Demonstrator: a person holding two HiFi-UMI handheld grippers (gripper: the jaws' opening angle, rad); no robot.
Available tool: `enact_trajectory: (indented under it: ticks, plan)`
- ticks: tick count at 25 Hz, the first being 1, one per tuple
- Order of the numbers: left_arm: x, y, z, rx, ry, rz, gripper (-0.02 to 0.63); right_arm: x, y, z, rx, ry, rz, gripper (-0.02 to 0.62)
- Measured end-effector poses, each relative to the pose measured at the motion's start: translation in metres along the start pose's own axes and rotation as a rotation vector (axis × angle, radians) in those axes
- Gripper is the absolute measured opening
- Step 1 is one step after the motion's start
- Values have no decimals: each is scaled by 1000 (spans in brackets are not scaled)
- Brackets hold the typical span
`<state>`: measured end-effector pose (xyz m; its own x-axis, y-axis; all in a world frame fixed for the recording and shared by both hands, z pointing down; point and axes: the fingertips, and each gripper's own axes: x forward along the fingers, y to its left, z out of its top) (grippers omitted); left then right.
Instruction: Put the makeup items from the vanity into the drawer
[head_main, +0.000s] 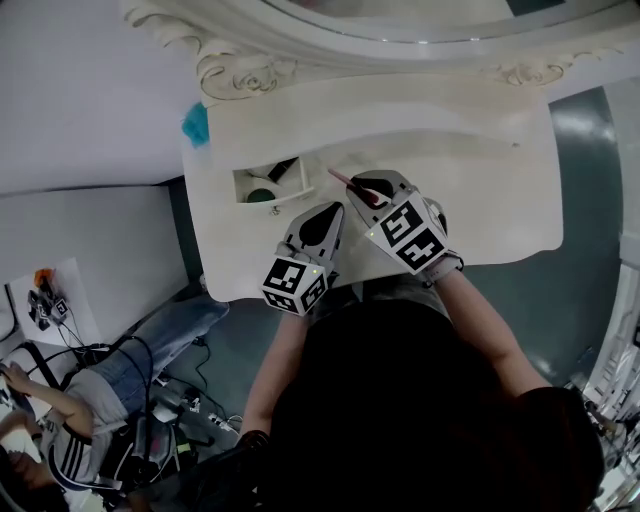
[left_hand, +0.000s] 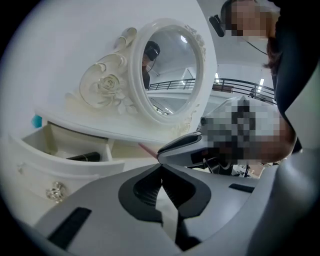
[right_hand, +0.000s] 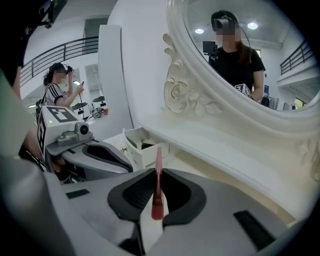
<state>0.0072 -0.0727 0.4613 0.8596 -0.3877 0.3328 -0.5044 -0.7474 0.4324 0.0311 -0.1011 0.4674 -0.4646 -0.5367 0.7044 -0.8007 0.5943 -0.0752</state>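
Note:
The white vanity (head_main: 480, 190) has a small drawer (head_main: 247, 186) standing open at its left, with dark makeup items (head_main: 281, 169) inside. My right gripper (head_main: 362, 186) hovers over the vanity top just right of the drawer, shut on a slim pink makeup stick (head_main: 343, 179) that points toward the drawer. In the right gripper view the pink stick (right_hand: 158, 185) stands up between the pads, with the drawer (right_hand: 134, 143) beyond it. My left gripper (head_main: 330, 210) sits beside the right one nearer the front edge, jaws shut and empty. A black tube (left_hand: 85, 157) lies in the drawer.
An ornate oval mirror (head_main: 240, 70) rises at the back of the vanity. A teal object (head_main: 196, 124) sits at the vanity's far left corner. A seated person (head_main: 70, 420) and cables are on the floor to the left.

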Motion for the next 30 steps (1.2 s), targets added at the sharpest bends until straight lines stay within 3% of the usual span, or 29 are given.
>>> enact_trajectory:
  ticks: [20, 26, 30]
  plan:
    - [-74, 76, 11, -58, -94, 150, 11, 68, 67, 66, -166, -1, 137, 58]
    - [-92, 94, 11, -84, -121, 205, 11, 86, 76, 81, -275, 13, 145, 58]
    - [-101, 102, 10, -99, -132, 233, 11, 96, 79, 85, -278, 11, 152, 58]
